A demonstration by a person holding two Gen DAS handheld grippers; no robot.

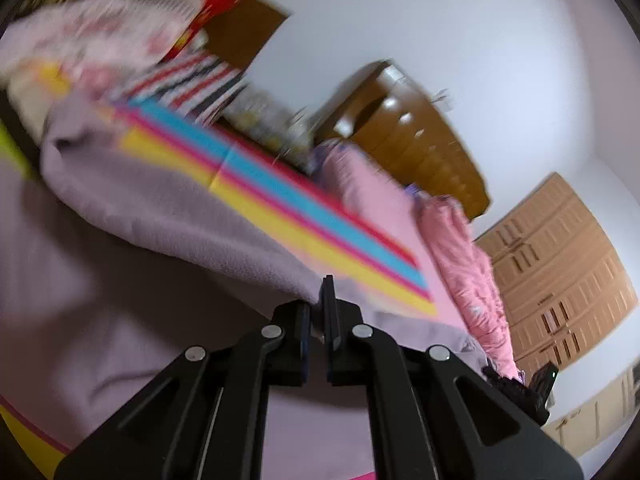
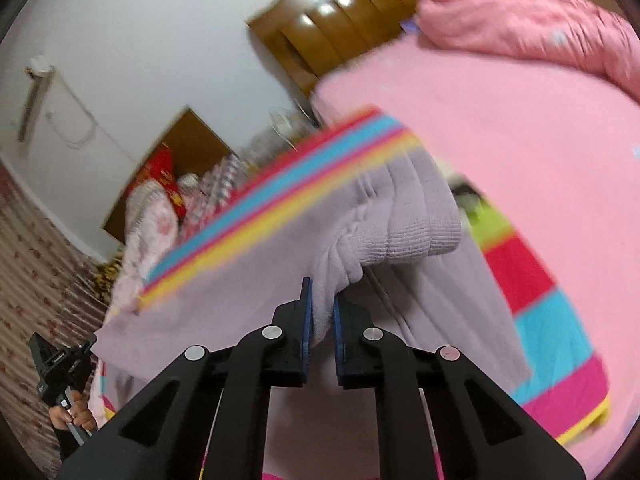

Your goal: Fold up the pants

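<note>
Left gripper [image 1: 318, 312]: matte black plastic body with two angled linkage arms per side, each with a triangular cut-out near the base, four round silver pivot pins [image 1: 362, 331], and flat fingers faced with dark blue pads [image 1: 305, 336]. Right gripper [image 2: 320, 312]: same black build, brighter blue pads [image 2: 307, 312]; its far-right pivot pin [image 2: 449, 353] looks pinkish. A hand [image 2: 76, 410] at the lower left of the right wrist view grips a black handle.

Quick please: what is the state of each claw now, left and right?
Left claw: closed on the lilac pants.
Right claw: closed on the lilac pants near the ribbed cuff.
</note>
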